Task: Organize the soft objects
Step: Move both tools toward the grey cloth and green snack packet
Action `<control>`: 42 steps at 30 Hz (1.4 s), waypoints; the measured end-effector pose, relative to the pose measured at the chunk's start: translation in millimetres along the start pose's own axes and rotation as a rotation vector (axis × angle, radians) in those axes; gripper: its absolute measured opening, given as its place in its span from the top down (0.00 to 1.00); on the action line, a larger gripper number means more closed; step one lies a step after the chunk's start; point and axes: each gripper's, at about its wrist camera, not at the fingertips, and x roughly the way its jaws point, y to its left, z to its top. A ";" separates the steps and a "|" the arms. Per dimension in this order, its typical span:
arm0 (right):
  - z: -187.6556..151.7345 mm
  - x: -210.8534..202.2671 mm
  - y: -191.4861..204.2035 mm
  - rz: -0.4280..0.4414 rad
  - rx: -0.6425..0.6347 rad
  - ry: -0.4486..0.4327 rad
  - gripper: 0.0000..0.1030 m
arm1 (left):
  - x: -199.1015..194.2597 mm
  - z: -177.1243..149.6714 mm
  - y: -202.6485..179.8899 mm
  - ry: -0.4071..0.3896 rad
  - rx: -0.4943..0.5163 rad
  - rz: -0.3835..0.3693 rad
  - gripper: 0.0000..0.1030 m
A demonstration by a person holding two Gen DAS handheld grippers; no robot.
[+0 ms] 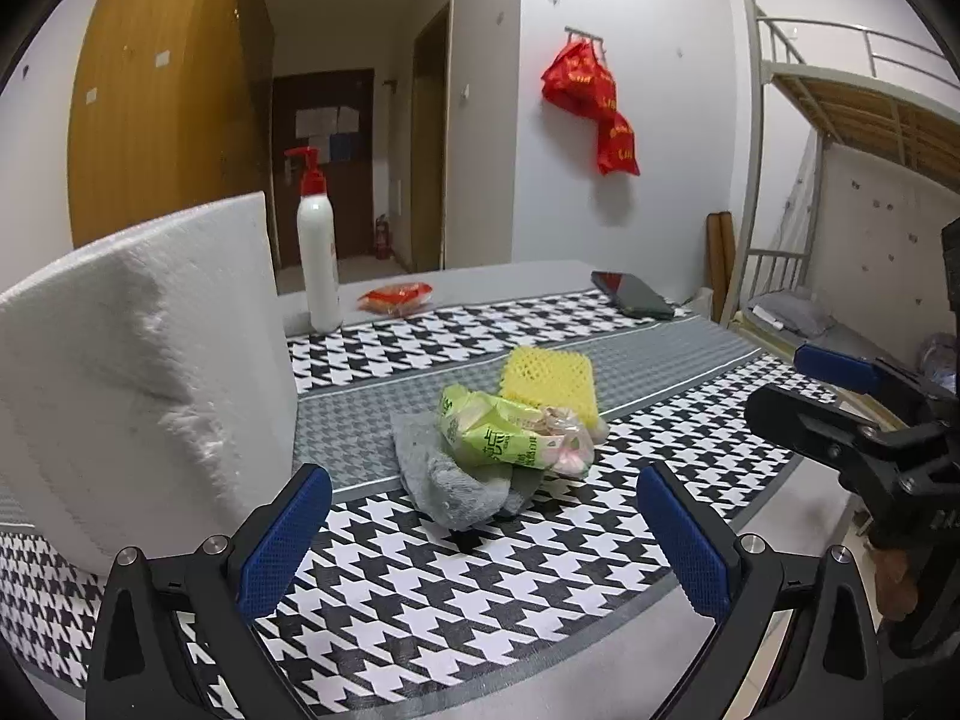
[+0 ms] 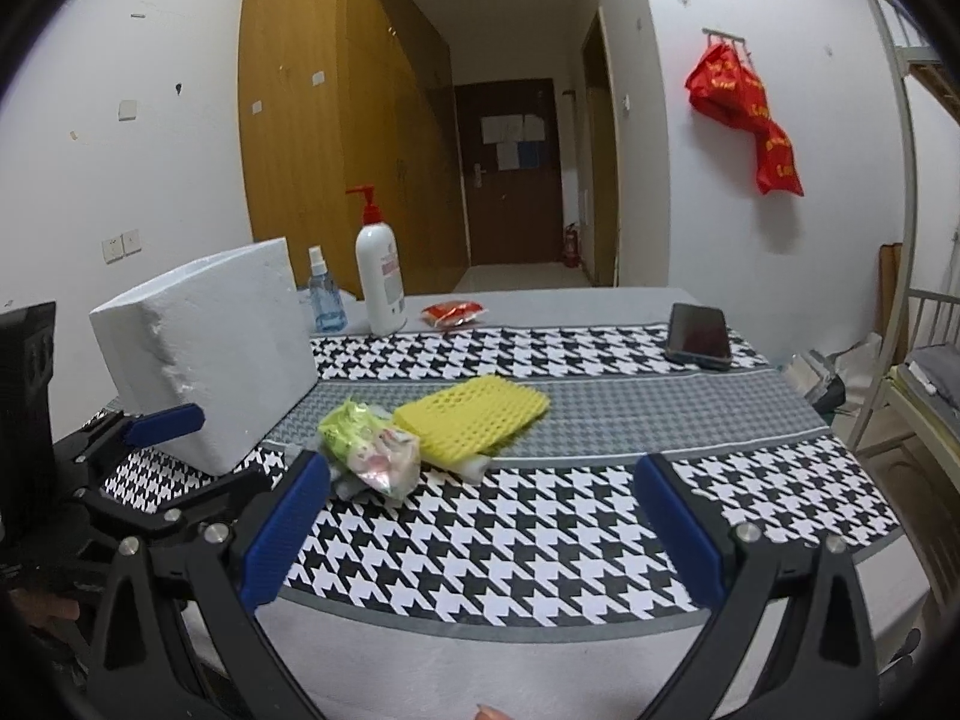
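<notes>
A pile of soft things lies mid-table: a grey cloth (image 1: 447, 474), a crumpled green plastic wrapper (image 1: 498, 429) (image 2: 351, 426) on top of it, and a yellow foam net (image 1: 549, 381) (image 2: 474, 417) behind. My left gripper (image 1: 486, 537) stands open just in front of the cloth, nothing between its blue pads. My right gripper (image 2: 480, 525) is open too, short of the pile and to its right; it also shows at the right edge of the left wrist view (image 1: 840, 396). The left gripper (image 2: 162, 426) shows at the left of the right wrist view.
A white styrofoam block (image 1: 138, 372) (image 2: 210, 348) stands at the left of the houndstooth tablecloth (image 2: 540, 540). Behind are a white pump bottle (image 2: 378, 276), a small blue spray bottle (image 2: 324, 294), a red packet (image 2: 453, 312) and a phone (image 2: 699, 336). A bunk bed (image 1: 852, 120) stands right.
</notes>
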 end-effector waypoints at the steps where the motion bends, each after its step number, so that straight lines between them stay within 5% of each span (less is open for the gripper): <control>1: 0.4 2.2 0.6 0.000 -0.008 0.006 0.01 | 1.9 0.0 0.1 0.005 -0.002 0.006 0.03; 11: 2.8 14.2 -0.1 0.026 -0.039 0.053 0.01 | 29.8 -1.5 8.0 0.124 -0.040 0.039 0.28; 19: 4.2 18.6 1.7 0.044 -0.064 0.081 0.01 | 42.6 -0.9 7.7 0.172 -0.044 0.056 0.32; 26: 4.8 22.7 2.5 0.053 -0.086 0.096 0.01 | 57.9 -0.8 14.4 0.243 -0.089 0.031 0.56; 34: 5.6 30.9 3.4 0.066 -0.097 0.112 0.01 | 56.9 -1.8 14.0 0.240 -0.103 -0.006 0.84; 42: 6.0 40.3 6.8 0.090 -0.107 0.135 0.01 | 40.9 2.8 14.2 0.183 -0.114 -0.090 0.90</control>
